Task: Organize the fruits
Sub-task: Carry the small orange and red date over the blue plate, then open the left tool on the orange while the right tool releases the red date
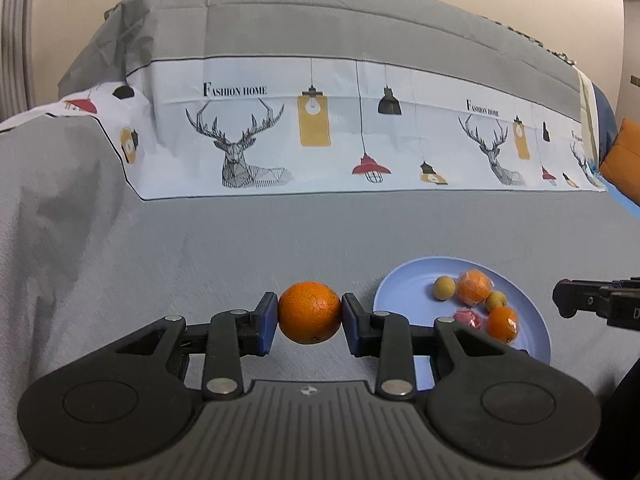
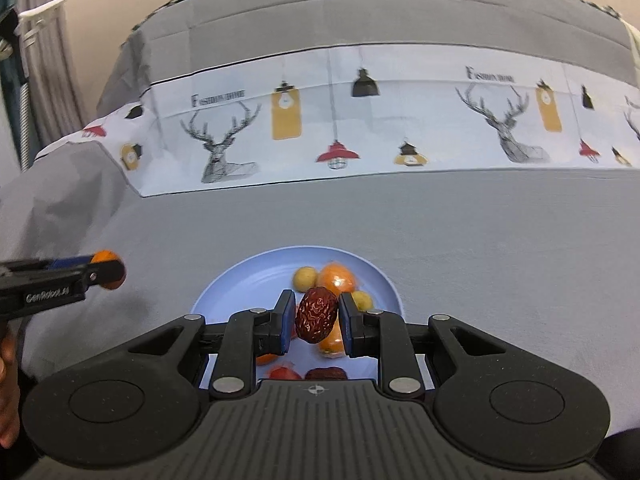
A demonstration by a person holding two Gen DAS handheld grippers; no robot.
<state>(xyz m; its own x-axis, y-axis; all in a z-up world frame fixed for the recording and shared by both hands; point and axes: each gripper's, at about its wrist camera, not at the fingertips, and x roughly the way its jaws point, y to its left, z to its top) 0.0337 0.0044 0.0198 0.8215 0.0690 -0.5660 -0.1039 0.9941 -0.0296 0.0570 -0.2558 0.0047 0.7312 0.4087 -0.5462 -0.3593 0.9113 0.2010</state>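
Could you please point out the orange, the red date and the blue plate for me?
orange (image 1: 309,313), left wrist view, centre of its peel.
red date (image 2: 316,314), right wrist view, middle of its wrinkled skin.
blue plate (image 1: 404,292), left wrist view, bare left surface.

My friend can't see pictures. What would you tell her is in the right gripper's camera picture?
The right gripper holds a wrinkly dark red date over a light blue plate with oranges and small yellow fruits on it. The plate sits on a gray cloth with a deer and lamp pattern behind. At the left edge, the left gripper holds an orange.
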